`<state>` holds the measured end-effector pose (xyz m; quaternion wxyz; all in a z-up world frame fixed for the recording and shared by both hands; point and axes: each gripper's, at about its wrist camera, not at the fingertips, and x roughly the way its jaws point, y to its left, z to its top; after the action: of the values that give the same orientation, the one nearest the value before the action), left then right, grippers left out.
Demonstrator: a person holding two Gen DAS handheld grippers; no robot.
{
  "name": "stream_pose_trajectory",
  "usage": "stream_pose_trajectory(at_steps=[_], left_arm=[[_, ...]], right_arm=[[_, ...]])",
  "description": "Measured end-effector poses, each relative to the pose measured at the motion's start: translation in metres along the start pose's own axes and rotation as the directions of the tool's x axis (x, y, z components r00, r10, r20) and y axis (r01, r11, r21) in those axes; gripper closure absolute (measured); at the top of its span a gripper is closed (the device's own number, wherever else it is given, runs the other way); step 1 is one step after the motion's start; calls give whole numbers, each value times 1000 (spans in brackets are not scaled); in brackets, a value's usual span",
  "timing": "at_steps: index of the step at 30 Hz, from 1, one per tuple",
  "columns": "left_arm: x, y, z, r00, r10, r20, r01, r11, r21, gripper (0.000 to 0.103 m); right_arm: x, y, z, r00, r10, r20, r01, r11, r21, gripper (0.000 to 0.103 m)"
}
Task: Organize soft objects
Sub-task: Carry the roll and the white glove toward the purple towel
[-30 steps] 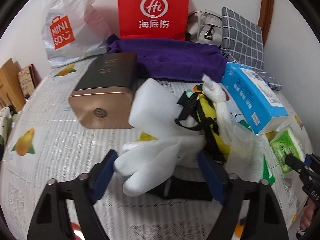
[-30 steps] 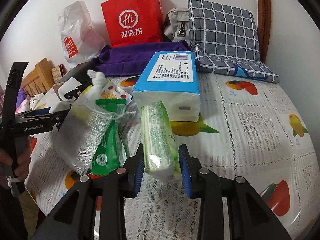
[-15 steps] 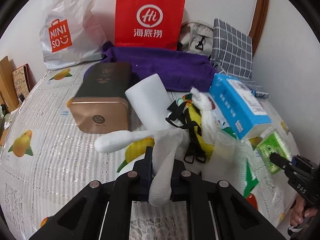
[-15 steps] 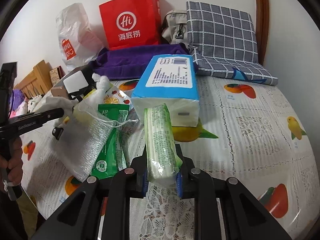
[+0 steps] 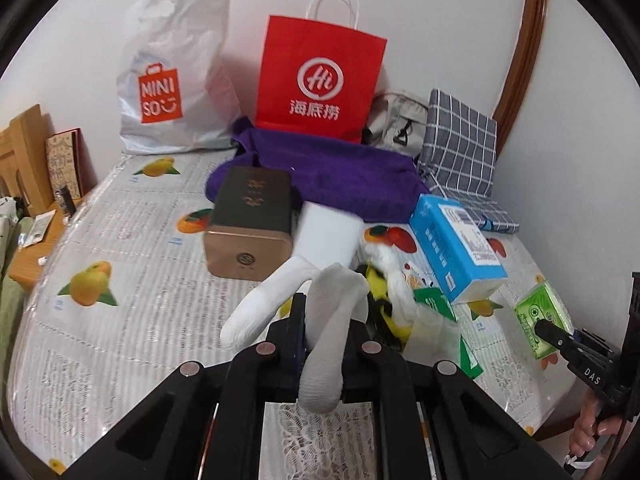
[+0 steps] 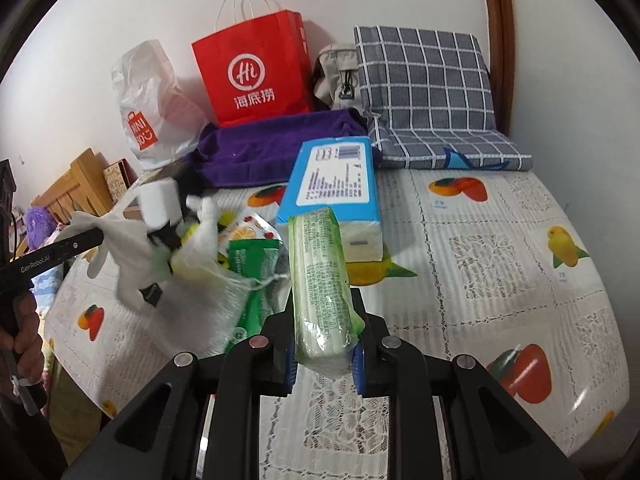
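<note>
My left gripper (image 5: 322, 336) is shut on a white glove (image 5: 324, 320), which hangs off the table with its fingers drooping to the left. From the right wrist view the same glove (image 6: 120, 240) dangles from the left gripper at the left edge. My right gripper (image 6: 324, 344) is shut on a green tissue pack (image 6: 320, 280), lifted above the tablecloth; the pack (image 5: 542, 316) also shows at the far right of the left wrist view. A white foam block (image 5: 330, 236), a black and yellow strap (image 5: 380, 300), a mesh bag (image 6: 204, 300) and green packets (image 6: 252, 256) lie heaped between the grippers.
A gold box (image 5: 252, 224) and a blue tissue box (image 5: 456, 244) flank the heap. Behind lie a purple towel (image 5: 340, 176), a red paper bag (image 5: 320, 80), a white plastic bag (image 5: 172, 76), a beige pouch (image 5: 396, 120) and a grey checked cushion (image 6: 428, 92). A fruit-print tablecloth (image 6: 500, 272) covers the table.
The left jaws closed on the glove and lifted it off the heap. The right jaws closed tighter on the green tissue pack and raised it slightly.
</note>
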<state>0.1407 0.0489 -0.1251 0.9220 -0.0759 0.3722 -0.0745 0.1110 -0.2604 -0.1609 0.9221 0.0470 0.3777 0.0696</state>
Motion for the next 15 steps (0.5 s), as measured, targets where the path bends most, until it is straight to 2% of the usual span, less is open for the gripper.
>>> stream_pose_trajectory(at_steps=[4,15], left_arm=[[-7,5,4,1000,14,-3,-14,1000,-24,92],[-48,0,29,998,12,56,-12,1000,-13,92]], right_arm=[[-5,6,5,1000,-1,0,1,1000,-1,82],[-31,21,29,999,4,34,-3,1000,-20,82]])
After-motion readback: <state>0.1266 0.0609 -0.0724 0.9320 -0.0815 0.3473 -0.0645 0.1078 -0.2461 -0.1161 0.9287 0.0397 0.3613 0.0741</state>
